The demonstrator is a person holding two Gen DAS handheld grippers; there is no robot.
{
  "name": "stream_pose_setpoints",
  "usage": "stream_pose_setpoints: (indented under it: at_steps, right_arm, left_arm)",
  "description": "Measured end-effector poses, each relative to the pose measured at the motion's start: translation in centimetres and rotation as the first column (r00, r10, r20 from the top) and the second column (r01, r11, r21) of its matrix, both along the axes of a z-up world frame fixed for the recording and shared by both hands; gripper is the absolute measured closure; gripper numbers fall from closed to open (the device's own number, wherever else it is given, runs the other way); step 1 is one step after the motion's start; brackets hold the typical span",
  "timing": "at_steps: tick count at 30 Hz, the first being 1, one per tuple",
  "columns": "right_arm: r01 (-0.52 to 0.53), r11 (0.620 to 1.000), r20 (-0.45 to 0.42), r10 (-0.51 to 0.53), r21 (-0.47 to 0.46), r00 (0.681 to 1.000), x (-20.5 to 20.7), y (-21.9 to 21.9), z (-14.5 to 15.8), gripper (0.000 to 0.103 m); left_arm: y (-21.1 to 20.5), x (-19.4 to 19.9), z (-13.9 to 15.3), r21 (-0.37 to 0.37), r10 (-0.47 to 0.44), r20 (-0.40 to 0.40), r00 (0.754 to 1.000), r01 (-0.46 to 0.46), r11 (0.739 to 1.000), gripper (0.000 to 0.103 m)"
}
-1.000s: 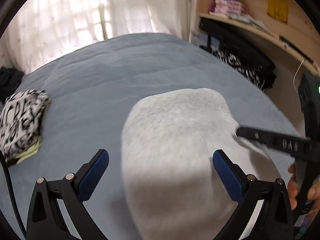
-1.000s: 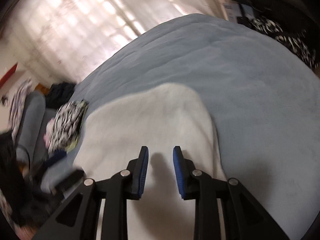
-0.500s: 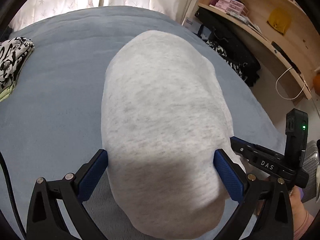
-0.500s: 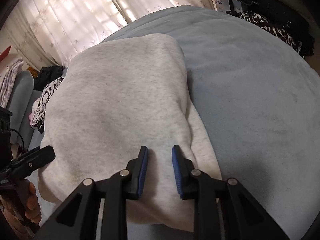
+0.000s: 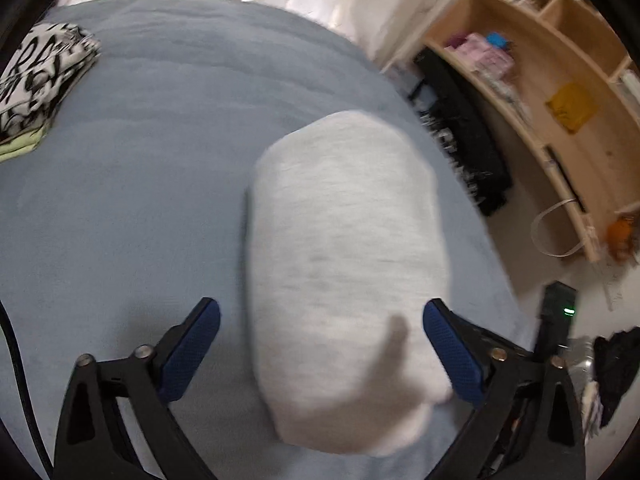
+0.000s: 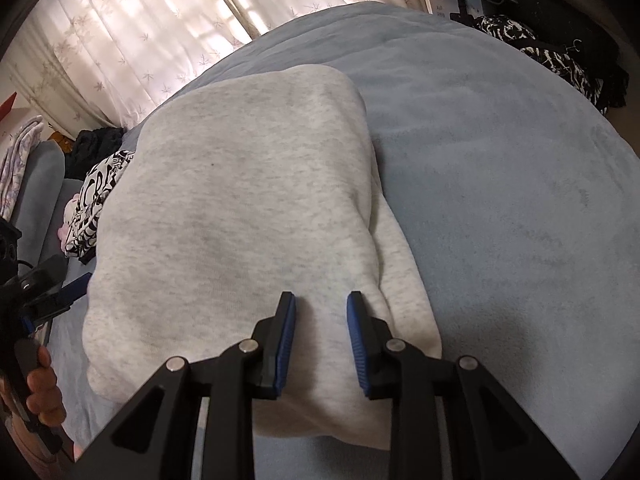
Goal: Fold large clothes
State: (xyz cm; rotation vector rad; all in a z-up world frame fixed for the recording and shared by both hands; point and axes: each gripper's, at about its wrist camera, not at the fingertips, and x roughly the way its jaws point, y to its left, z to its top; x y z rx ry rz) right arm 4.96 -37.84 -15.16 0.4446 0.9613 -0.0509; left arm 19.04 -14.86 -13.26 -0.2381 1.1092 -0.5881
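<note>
A light grey garment (image 5: pixel 344 280) lies folded into a thick oblong on the blue bed cover (image 5: pixel 140 184). My left gripper (image 5: pixel 320 320) hangs over its near end. Its jaws are wide and closing; the garment lies between them, clear of the left pad and near the right pad. In the right wrist view the same garment (image 6: pixel 240 200) fills the middle. My right gripper (image 6: pixel 320 312) sits low over its near right corner. Its jaws stand a narrow gap apart, opening slightly, with no fabric pinched. The left gripper (image 6: pixel 52 292) shows at that view's left edge.
A black-and-white patterned pile of clothes (image 5: pixel 40 76) sits at the bed's far left. Dark garments (image 5: pixel 464 140) hang off the bed's right side below wooden shelves (image 5: pixel 560 128). Curtains (image 6: pixel 140 40) back the bed. A hand (image 6: pixel 40 384) holds the left tool.
The left wrist view has rolled and shifted, so the grey garment now lies to the right, and the left jaws have narrowed a little. The right gripper sank toward the garment, then held still.
</note>
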Motion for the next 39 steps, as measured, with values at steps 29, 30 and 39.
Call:
stream_pose_setpoints:
  at_steps: [29, 30, 39]
  right_arm:
    - [-0.073, 0.976, -0.014, 0.077, 0.205, 0.997, 1.4, -5.2, 1.9, 0.003]
    - [-0.076, 0.97, -0.02, 0.083, 0.231, 0.996, 1.9, -5.7, 1.4, 0.003]
    - [-0.114, 0.815, -0.046, 0.169, 0.568, 0.984, 6.2, -8.6, -5.3, 0.003]
  left_arm:
    - [-1.1, 0.8, -4.3, -0.215, -0.205, -0.217, 0.954, 0.158, 0.964, 0.001]
    - [-1.4, 0.9, -4.6, -0.225, -0.207, -0.215, 0.954, 0.157, 0.962, 0.0]
    - [-1.4, 2.8, -7.8, -0.341, -0.3, -0.163, 0.94, 0.232, 0.911, 0.0]
